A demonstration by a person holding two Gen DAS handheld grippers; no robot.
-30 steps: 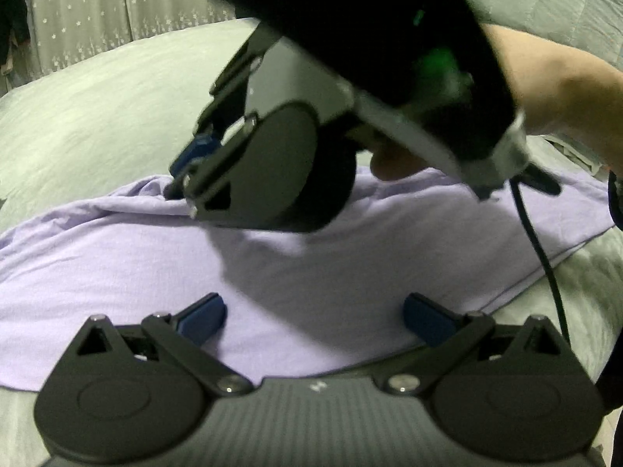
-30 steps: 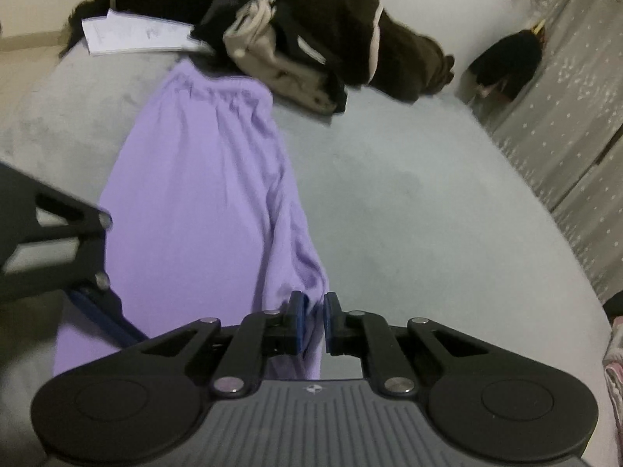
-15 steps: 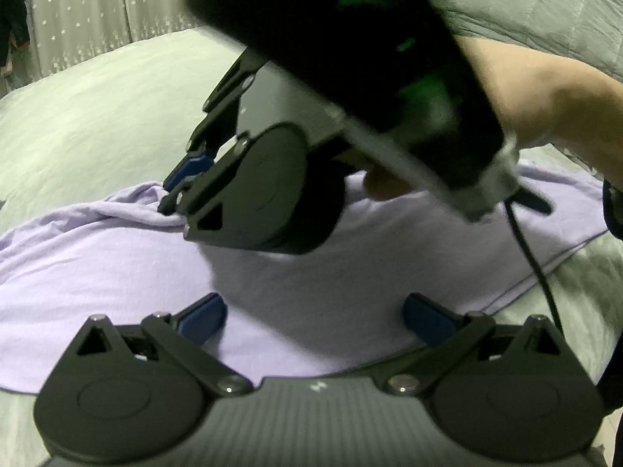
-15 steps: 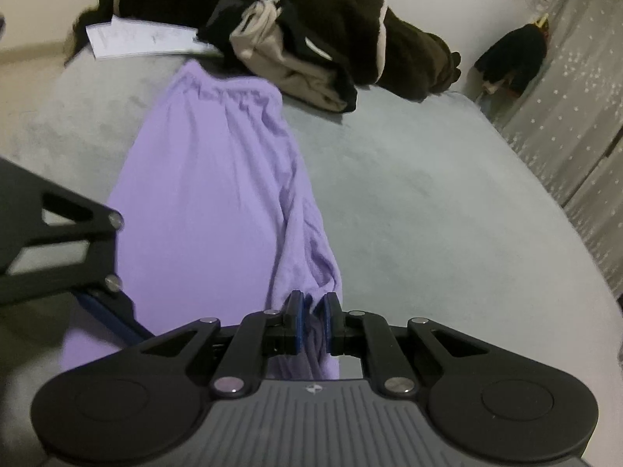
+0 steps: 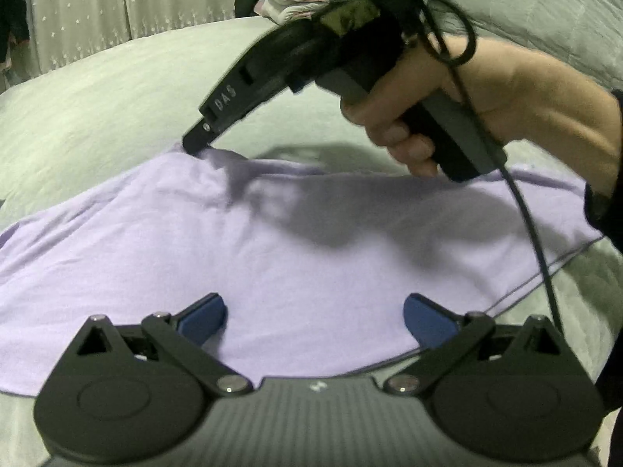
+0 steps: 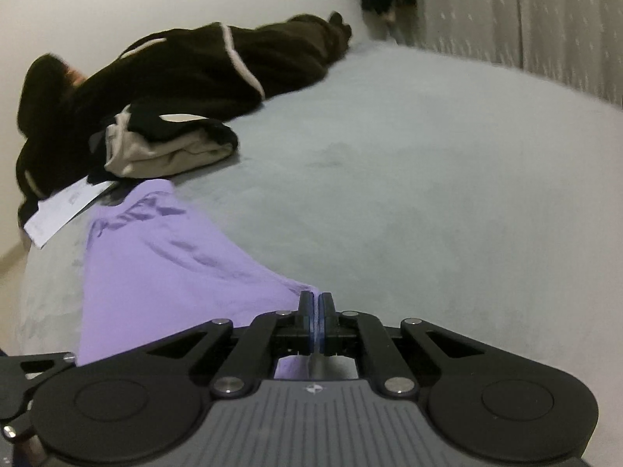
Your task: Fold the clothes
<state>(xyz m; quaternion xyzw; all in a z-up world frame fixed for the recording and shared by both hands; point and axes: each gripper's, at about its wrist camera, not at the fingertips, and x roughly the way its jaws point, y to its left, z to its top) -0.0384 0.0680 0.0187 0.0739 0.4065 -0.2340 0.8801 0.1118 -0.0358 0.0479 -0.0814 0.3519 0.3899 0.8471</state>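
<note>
**One pinch carried the fold**

One thin bite of cloth was all the right gripper (image 6: 316, 303) had: its jaws stood pressed together on the far edge of the lilac garment (image 5: 272, 257), fabric showing between the blue pads. The garment lay spread on the grey bed (image 6: 409, 179), its other end near a dark clothes pile (image 6: 175, 89) and a paper slip (image 6: 66, 210).

Likely risks from there: the edge could slide out of so shallow a hold if pulled hard or fast, dropping the fold halfway. A single-point pull would probably drag the whole garment across the bed rather than turn it over, leaving creases or a skewed fold.

The left gripper (image 5: 314, 317) hovered low over the near part of the garment, jaws wide apart and holding nothing; whether its tips touched the cloth could not be told. Unless it pinned or gripped the cloth, nothing anchored the near side.
</note>
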